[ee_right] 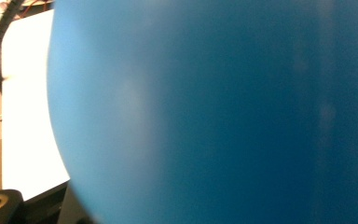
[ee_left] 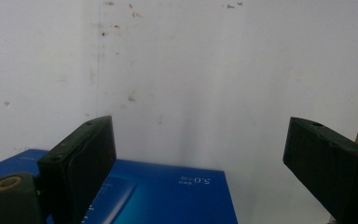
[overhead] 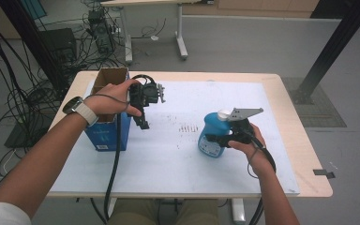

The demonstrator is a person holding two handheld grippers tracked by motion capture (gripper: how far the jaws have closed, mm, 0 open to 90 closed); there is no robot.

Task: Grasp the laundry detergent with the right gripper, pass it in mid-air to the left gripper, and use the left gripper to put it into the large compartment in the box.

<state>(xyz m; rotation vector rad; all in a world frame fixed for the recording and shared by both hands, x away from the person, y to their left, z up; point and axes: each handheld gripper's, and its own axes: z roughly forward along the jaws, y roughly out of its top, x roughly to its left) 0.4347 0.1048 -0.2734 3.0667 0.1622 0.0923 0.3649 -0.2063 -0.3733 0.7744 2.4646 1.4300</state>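
A blue bottle (overhead: 209, 125) with a white cap (overhead: 223, 114) stands on the white mat (overhead: 168, 159) right of centre. My right gripper (overhead: 218, 139) is shut on its body from the right side. In the right gripper view the bottle (ee_right: 214, 112) is a close blue blur. At the left stands a blue box (overhead: 107, 135) with an open cardboard top. My left gripper (overhead: 143, 122) hangs beside its right edge, jaws pointing down and open. In the left gripper view nothing lies between the jaws of this gripper (ee_left: 198, 140), and the blue box (ee_left: 168, 196) lies below them.
The mat covers most of a wooden table (overhead: 304, 140). Small dark specks (overhead: 186, 127) mark the mat near its middle. Cables (overhead: 9, 103) lie on the floor at the left. Another table's legs (overhead: 182, 44) stand behind, and a black post (overhead: 333, 47) rises at the right.
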